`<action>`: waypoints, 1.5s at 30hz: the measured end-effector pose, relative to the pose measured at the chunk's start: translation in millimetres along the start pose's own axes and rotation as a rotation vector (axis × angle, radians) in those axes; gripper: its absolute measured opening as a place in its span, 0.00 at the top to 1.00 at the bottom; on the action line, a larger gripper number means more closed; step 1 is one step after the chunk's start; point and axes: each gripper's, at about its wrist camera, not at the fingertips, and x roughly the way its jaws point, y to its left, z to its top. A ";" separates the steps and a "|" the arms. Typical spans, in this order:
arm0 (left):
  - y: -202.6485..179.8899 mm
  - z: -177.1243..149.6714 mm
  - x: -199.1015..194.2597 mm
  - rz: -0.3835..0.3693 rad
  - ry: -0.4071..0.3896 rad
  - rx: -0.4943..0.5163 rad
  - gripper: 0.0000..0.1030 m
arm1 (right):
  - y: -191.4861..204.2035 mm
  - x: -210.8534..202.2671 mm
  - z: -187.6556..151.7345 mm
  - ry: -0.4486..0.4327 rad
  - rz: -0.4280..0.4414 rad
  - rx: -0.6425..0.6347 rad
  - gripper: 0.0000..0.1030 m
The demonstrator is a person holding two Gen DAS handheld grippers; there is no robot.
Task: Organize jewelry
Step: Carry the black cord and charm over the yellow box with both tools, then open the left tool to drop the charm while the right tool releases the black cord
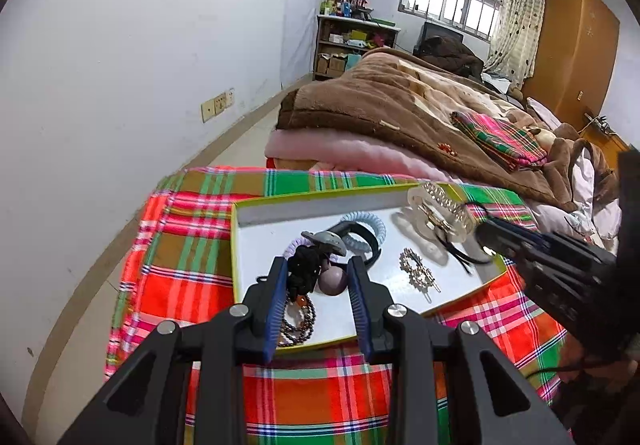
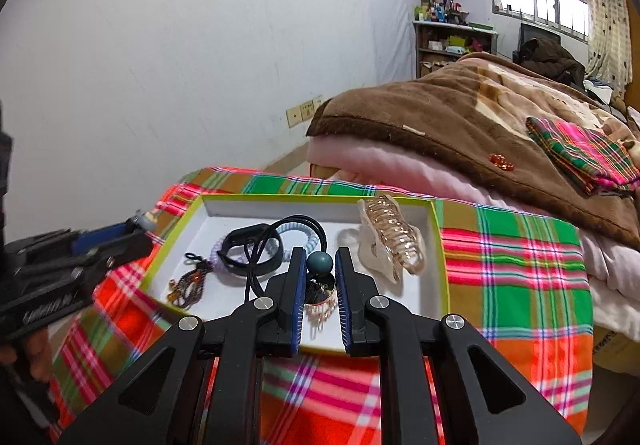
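Nearest the lens, the left hand-held gripper (image 1: 318, 277) hovers with its jaws spread wide, grasping nothing, over a black scrunchie (image 1: 304, 269) and a dark bead bracelet (image 1: 296, 319) at the near edge of a shallow green-rimmed box (image 1: 320, 196). Beside them in the box lie a blue coil hair tie (image 1: 366, 227), a pearl clip (image 1: 416, 267) and a clear claw clip (image 1: 438, 211), apparently gathered there for sorting. From the right, the right hand-held gripper (image 2: 318, 281) also stands parted over a teal-bead tie (image 2: 319, 262); the box rests on a plaid-covered table (image 1: 192, 245) beside a bed (image 1: 400, 113).
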 end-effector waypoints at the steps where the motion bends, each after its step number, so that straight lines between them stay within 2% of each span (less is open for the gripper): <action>1: -1.5 -2.3 3.3 -0.010 0.009 -0.001 0.69 | 0.3 5.5 1.4 0.009 -0.004 -0.002 0.85; 11: -9.0 -15.7 29.3 -0.050 0.074 -0.004 0.69 | 1.6 53.7 5.8 0.097 -0.044 -0.034 0.85; 22: -11.4 -21.3 53.3 -0.054 0.127 -0.009 0.69 | 7.8 81.4 5.1 0.144 -0.086 -0.084 0.85; 45: -9.1 -24.1 71.3 -0.056 0.167 -0.028 0.68 | 5.6 93.4 2.2 0.170 -0.109 -0.088 0.85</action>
